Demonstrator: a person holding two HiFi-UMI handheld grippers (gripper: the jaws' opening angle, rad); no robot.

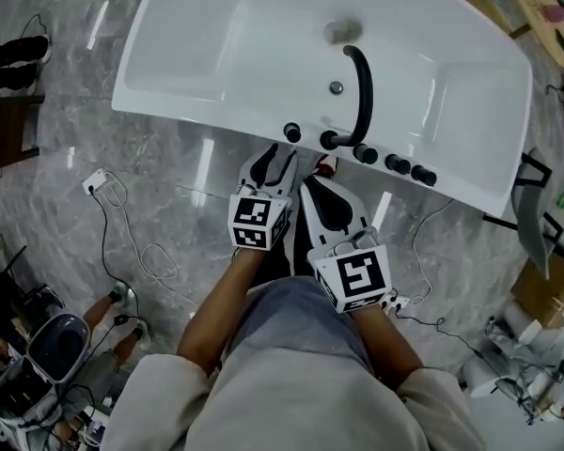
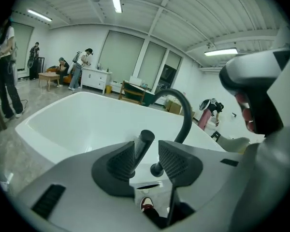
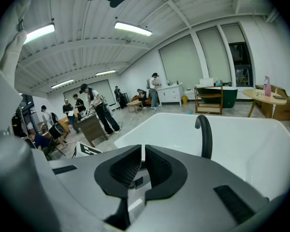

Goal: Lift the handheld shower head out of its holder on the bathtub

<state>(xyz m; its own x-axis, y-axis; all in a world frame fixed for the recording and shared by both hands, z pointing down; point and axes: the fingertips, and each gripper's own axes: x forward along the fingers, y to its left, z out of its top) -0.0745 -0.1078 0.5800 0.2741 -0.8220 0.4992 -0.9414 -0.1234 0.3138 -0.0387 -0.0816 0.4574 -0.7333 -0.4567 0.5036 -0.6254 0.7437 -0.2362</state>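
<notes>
The handheld shower head (image 1: 291, 132) is a short black handle standing in its holder on the near rim of the white bathtub (image 1: 197, 111). In the left gripper view the shower head (image 2: 144, 141) leans slightly and shows through the gap between the jaws, just beyond their tips. My left gripper (image 1: 280, 158) (image 2: 146, 161) is open, close in front of it, and nothing touches its pads. To its right, my right gripper (image 1: 321, 175) (image 3: 143, 166) hangs short of the rim with its jaws shut and nothing held.
A black arched spout (image 1: 362, 87) (image 3: 205, 134) rises right of the shower head, followed by several black knobs (image 1: 398, 164) along the rim. Cables and a power strip (image 1: 99, 181) lie on the marble floor at left. People (image 3: 99, 110) stand far behind the tub.
</notes>
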